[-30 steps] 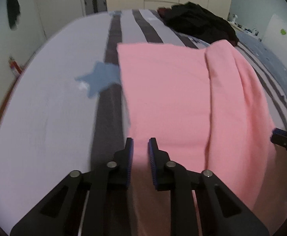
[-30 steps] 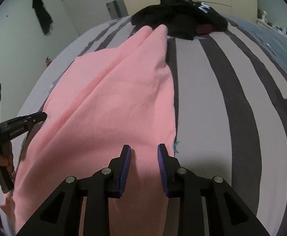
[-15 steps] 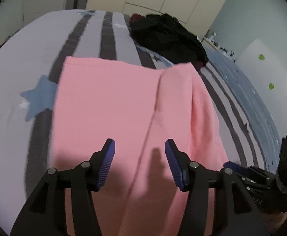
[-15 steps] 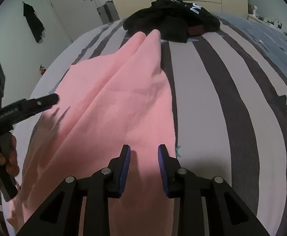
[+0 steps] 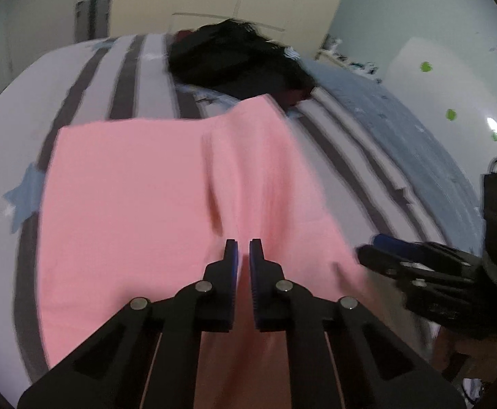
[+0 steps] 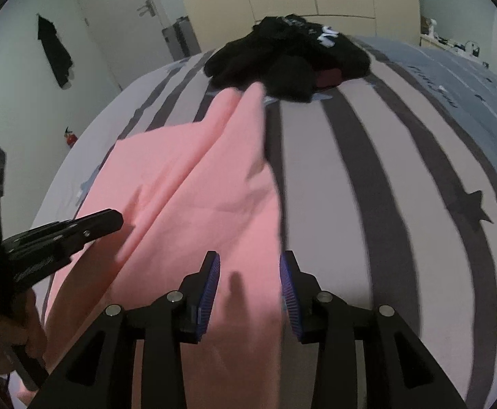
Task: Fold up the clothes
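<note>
The pink garment (image 5: 139, 204) was spread on the striped bed (image 6: 367, 204), partly folded lengthwise, with a raised ridge of doubled cloth running along it toward the black clothes pile (image 6: 289, 58) at the far end. The near end of the garment hung off the bed edge below both tools.

The left gripper (image 5: 243, 252) was seen with its jaws brought almost together above the ridge; in the right wrist view it appeared at the garment's left side, shut. Whether any cloth had been pinched between them could not be told, as the narrow gap was blurred. The jaws of the right gripper (image 6: 248, 272) were opening, and stood apart over the garment's right edge, with cloth seen beneath them but nothing pressed by the pads.

Several risks were judged likely. If the left jaws had been shut on nothing, a lift would leave the fold behind and the ridge would stay crooked. If only the top layer had been caught, the lower layer could be dragged askew and the edges misaligned. Because the right side was unheld, a pull from the left alone could slide the whole garment across the smooth cover. The hanging end could also drag the garment off the bed, and the far tip, nearly touching the black pile, could be snagged there.
</note>
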Demonstrator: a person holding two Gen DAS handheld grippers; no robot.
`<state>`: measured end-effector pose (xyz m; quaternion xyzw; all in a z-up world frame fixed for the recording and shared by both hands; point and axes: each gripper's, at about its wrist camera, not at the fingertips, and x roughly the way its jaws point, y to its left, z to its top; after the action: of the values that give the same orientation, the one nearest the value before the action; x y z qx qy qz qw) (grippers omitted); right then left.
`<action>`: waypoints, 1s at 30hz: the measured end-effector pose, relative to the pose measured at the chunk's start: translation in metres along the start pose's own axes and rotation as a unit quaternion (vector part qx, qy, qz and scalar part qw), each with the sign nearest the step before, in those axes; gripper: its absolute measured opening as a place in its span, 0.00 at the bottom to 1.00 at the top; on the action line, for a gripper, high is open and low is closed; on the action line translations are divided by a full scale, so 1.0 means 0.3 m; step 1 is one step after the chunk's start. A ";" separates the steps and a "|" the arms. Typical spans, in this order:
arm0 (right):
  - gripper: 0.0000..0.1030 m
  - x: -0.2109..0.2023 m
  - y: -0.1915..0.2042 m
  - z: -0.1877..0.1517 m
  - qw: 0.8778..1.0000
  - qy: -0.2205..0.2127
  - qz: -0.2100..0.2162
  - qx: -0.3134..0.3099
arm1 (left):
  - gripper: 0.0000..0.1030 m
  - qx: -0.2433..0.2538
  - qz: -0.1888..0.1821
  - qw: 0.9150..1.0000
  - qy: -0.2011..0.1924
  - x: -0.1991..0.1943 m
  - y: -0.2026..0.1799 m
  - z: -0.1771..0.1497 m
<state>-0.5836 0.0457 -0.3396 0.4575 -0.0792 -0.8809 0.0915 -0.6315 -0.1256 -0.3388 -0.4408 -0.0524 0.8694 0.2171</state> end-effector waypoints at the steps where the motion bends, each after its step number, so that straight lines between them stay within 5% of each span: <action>1: 0.32 -0.013 -0.022 0.000 1.000 -0.001 -0.004 0.004 | 0.02 0.006 -0.015 1.000 0.000 -0.007 -0.049 -0.007; 6: 0.32 -0.071 -0.130 0.000 0.999 -0.001 -0.023 0.027 | 0.02 0.069 -0.066 0.995 0.027 0.020 -0.284 -0.087; 9: 0.32 -0.084 -0.189 -0.016 0.999 0.011 -0.034 0.038 | 0.06 0.021 -0.041 0.999 0.016 0.003 -0.234 -0.082; 13: 0.32 -0.092 -0.193 -0.021 0.999 0.011 -0.034 0.022 | 0.47 -0.056 0.050 0.997 -0.021 -0.029 -0.013 -0.029; 15: 0.32 -0.092 -0.185 -0.024 0.999 0.009 -0.031 0.017 | 0.47 -0.083 0.079 0.993 -0.027 -0.036 0.077 -0.009; 18: 0.34 -0.084 -0.171 -0.030 0.999 0.009 -0.023 0.022 | 0.47 -0.101 0.110 0.989 -0.013 -0.024 0.175 0.004; 21: 0.35 -0.074 -0.151 -0.035 1.000 0.012 -0.015 0.024 | 0.47 -0.103 0.084 0.991 0.021 0.029 0.203 -0.009; 27: 0.35 -0.060 -0.110 -0.027 1.000 0.014 -0.002 0.009 | 0.24 -0.045 0.069 0.996 0.046 0.082 0.102 -0.027; 30: 0.35 -0.055 -0.110 -0.019 1.000 0.016 -0.003 0.007 | 0.04 -0.064 0.078 0.994 0.053 0.105 0.112 -0.036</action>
<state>-0.5726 0.0813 -0.3373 0.4722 -0.0831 -0.8732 0.0871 -0.6505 -0.1437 -0.3783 -0.5017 -0.0617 0.8541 0.1227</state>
